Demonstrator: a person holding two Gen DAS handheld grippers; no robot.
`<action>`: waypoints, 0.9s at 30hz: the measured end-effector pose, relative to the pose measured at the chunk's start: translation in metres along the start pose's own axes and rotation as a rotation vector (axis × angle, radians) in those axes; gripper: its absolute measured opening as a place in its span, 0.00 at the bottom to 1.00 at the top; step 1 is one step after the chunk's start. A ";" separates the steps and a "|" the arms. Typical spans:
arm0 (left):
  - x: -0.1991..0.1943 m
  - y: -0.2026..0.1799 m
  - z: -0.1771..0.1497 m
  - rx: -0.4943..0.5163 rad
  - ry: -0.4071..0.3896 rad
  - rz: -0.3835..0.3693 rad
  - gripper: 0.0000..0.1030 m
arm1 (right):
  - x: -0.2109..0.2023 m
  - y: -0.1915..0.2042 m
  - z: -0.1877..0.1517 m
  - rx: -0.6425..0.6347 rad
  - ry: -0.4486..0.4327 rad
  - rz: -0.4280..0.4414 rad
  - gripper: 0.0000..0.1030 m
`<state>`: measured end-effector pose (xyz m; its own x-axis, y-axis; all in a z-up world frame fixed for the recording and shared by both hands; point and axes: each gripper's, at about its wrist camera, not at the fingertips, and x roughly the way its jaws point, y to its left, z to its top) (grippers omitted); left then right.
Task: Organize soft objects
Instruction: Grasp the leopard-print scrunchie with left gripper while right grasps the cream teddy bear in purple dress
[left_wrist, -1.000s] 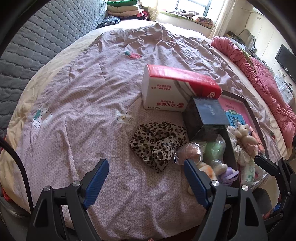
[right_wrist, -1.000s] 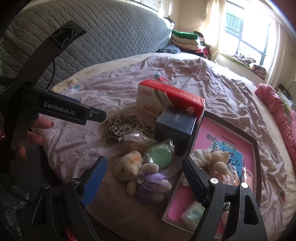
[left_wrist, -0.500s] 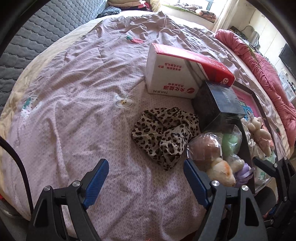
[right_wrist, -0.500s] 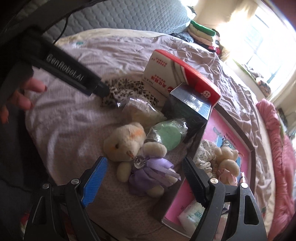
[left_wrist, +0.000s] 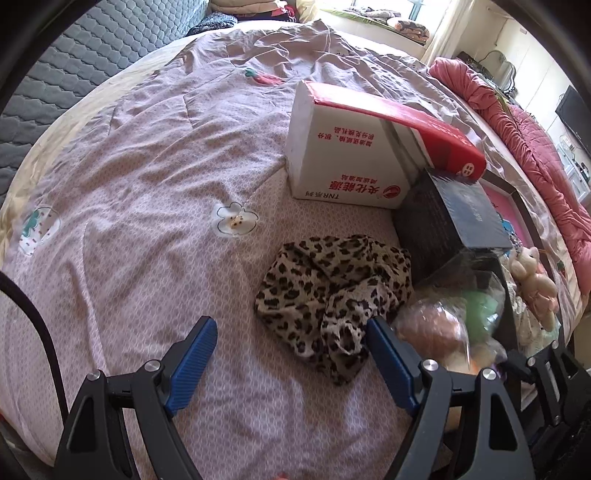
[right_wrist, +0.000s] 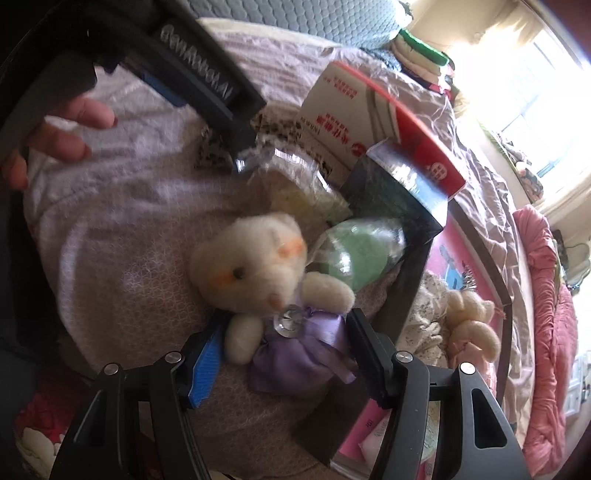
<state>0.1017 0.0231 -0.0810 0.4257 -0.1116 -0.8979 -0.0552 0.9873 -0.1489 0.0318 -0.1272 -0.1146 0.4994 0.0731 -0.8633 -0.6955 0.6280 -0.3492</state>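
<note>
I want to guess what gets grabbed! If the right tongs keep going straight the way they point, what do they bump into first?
Probably the white teddy bear in the purple dress. The right tongs are closing with its body between them, though the pads may not yet be pressing it.

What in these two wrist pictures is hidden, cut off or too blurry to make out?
- Right wrist view: whether the right gripper, closing around the cream teddy bear in a purple dress, already presses it; the dress covers the pads.
- Left wrist view: the orange-brown thing in a clear plastic bag; glare hides it.
- Right wrist view: print on the red-and-white cardboard box; motion blur.
</note>
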 end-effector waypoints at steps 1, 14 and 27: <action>0.002 0.000 0.002 0.004 -0.004 0.002 0.80 | 0.002 -0.002 0.001 0.010 -0.002 0.017 0.59; 0.032 -0.005 0.019 0.010 -0.016 -0.044 0.71 | -0.018 -0.054 -0.004 0.240 -0.122 0.171 0.49; 0.023 -0.005 0.020 -0.027 -0.067 -0.147 0.10 | -0.045 -0.075 -0.002 0.400 -0.238 0.226 0.49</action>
<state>0.1300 0.0183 -0.0921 0.4900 -0.2456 -0.8364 -0.0116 0.9576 -0.2880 0.0611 -0.1793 -0.0504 0.4955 0.3863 -0.7780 -0.5711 0.8197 0.0433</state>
